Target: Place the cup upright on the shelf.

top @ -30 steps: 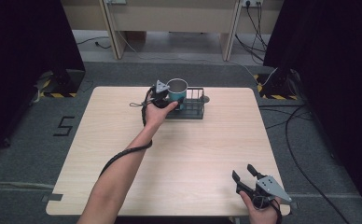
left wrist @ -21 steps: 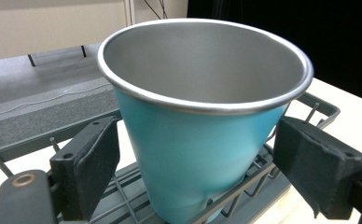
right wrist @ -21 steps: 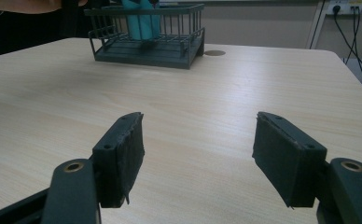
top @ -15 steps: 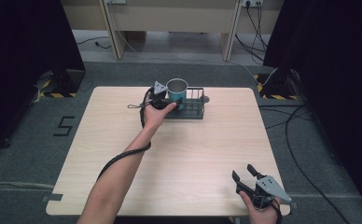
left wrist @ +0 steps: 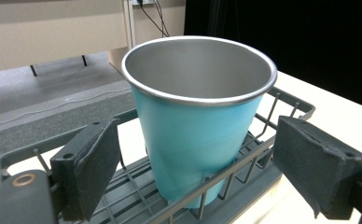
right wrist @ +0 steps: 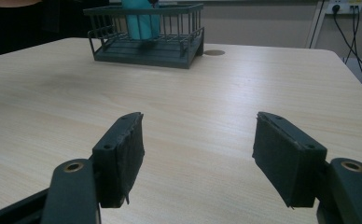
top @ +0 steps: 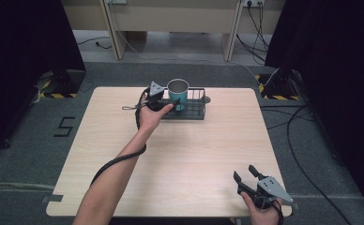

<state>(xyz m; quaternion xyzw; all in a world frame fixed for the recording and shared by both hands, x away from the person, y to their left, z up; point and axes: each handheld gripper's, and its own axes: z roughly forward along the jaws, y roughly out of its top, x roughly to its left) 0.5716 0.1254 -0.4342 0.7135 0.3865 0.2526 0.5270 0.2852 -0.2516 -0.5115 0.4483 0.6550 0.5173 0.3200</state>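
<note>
A teal metal cup (top: 178, 93) stands upright in the left end of a dark wire rack (top: 194, 110) at the table's far side. My left gripper (top: 167, 104) is at the rack's left end. In the left gripper view it (left wrist: 200, 158) is open, its pads (left wrist: 95, 163) wide apart on either side of the cup (left wrist: 198, 126) and not touching it, with the rack's rim (left wrist: 281, 100) between. My right gripper (top: 246, 176) rests open near the front right corner of the table, and it (right wrist: 198, 149) holds nothing. From there the cup (right wrist: 139, 23) and rack (right wrist: 146, 51) show far off.
The light wooden table (top: 194, 154) has a small round cable hole (top: 206, 99) just right of the rack. A cable trails from the left gripper along the forearm. Floor cables and dark curtains surround the table.
</note>
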